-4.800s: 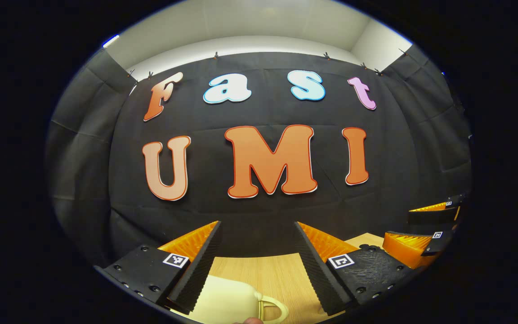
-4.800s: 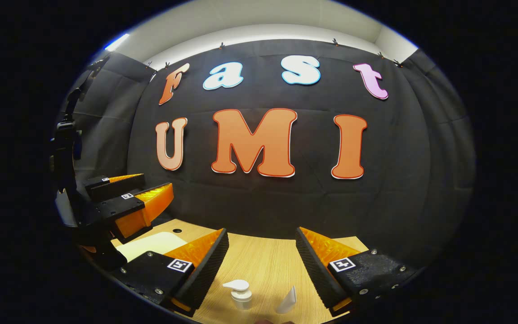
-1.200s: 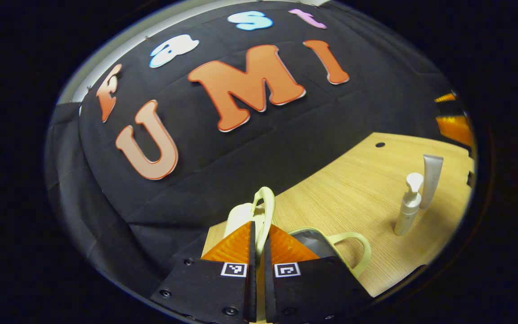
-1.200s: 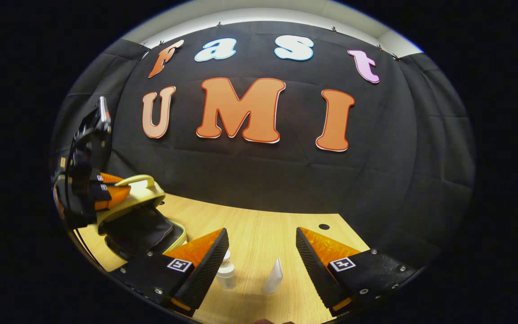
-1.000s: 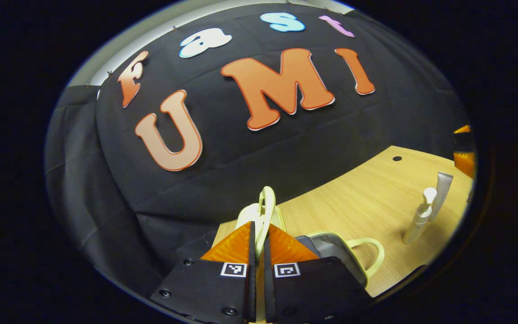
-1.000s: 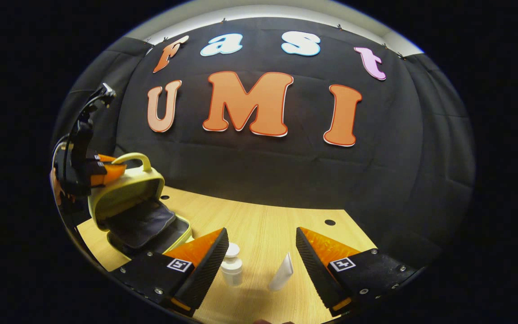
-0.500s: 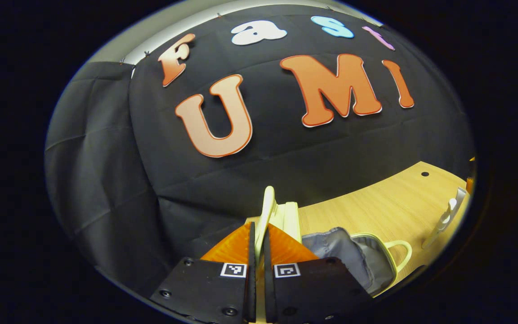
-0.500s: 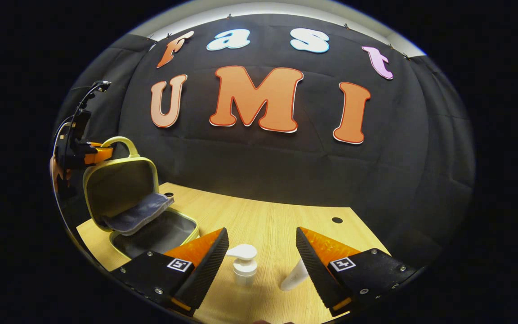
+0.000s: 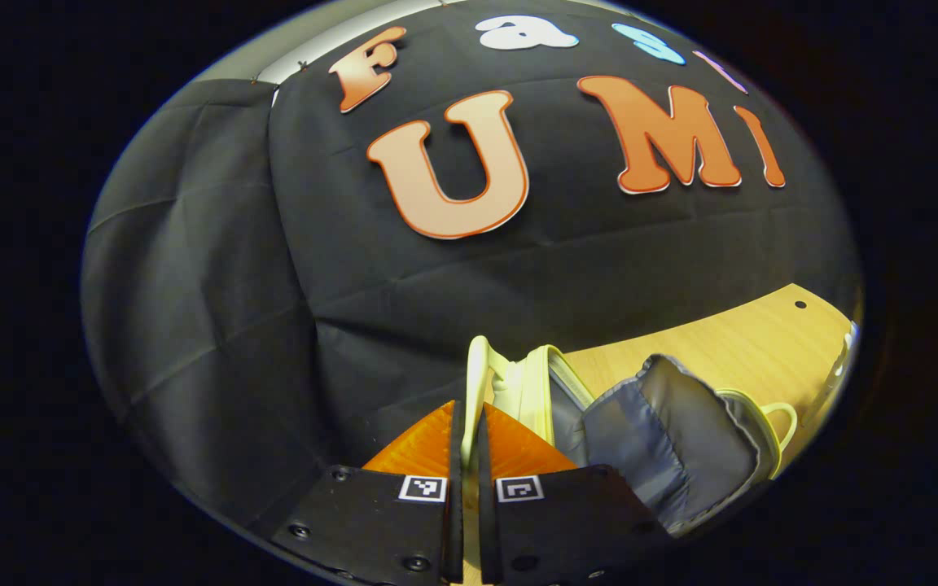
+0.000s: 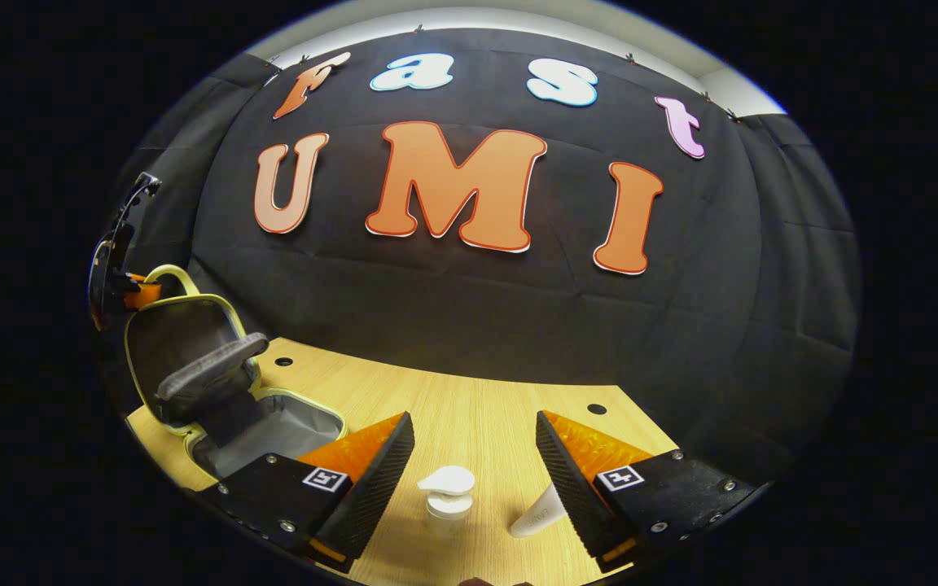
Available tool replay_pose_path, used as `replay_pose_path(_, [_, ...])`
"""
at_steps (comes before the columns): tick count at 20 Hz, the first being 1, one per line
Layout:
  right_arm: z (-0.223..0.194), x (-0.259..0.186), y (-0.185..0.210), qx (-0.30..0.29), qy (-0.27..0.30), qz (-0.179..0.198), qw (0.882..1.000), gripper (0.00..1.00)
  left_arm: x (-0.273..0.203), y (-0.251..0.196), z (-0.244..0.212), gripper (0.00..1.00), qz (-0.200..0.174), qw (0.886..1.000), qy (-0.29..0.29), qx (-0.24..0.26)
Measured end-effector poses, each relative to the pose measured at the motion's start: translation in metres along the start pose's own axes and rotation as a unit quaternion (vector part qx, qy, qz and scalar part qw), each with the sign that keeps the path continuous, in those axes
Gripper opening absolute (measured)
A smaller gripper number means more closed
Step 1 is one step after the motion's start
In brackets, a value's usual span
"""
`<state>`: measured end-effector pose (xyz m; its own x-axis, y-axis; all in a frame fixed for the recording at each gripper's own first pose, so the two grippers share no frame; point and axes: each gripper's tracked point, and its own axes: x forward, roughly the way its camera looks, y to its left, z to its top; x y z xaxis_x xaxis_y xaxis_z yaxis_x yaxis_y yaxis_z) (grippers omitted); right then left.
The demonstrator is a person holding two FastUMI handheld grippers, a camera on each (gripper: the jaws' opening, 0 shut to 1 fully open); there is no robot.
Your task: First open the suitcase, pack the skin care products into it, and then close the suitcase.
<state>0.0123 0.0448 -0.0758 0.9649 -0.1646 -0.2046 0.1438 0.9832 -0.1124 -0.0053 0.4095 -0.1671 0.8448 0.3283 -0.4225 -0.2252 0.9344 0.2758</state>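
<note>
The left gripper (image 9: 466, 423) is clenched on the pale yellow lid handle (image 9: 475, 382) of the small suitcase (image 10: 192, 366), both fingers pinching the strap edge-on, so little of the handle shows beyond the fingertips. In the left gripper view the lid (image 9: 532, 391) stands raised, its grey inner flap (image 9: 664, 431) sagging outward and covering most of the case's inside; a second handle (image 9: 780, 419) peeks out past the flap at the lower right. From the right gripper view the case sits at the far left of the wooden table (image 10: 477, 407), lid upright, grey lining exposed, with its near edge cut off behind the right gripper's own finger.

The right gripper (image 10: 473, 468) hangs released, jaws wide apart, holding nothing. Between its fingers stand a white pump bottle (image 10: 447, 492), only its top and shoulders visible, and a white tube (image 10: 536, 503) leaning beside it, half hidden by the right-hand finger. Both are well apart from the suitcase. The far left gripper is mostly lost at the rim there.
</note>
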Motion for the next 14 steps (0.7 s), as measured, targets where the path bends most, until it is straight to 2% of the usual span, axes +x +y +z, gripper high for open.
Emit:
replay_pose_path(5, [0.007, 0.003, 0.011, -0.006, -0.002, -0.009, 1.000, 0.95, 0.032, 0.045, -0.055, 0.08, 0.026, 0.998, 0.047, 0.025])
replay_pose_path(8, [0.007, 0.000, 0.016, -0.009, 0.002, -0.010, 1.000, 0.95, 0.049, 0.059, -0.094, 0.08, 0.033, 0.996, 0.086, 0.016])
replay_pose_path(10, [0.006, -0.001, 0.017, -0.015, 0.004, -0.010, 1.000, 0.95, 0.063, 0.066, -0.123, 0.08, 0.041, 0.992, 0.114, 0.029])
replay_pose_path(14, [0.008, -0.002, 0.017, -0.025, 0.003, -0.012, 1.000, 0.95, 0.067, 0.061, -0.130, 0.09, 0.056, 0.986, 0.147, 0.052])
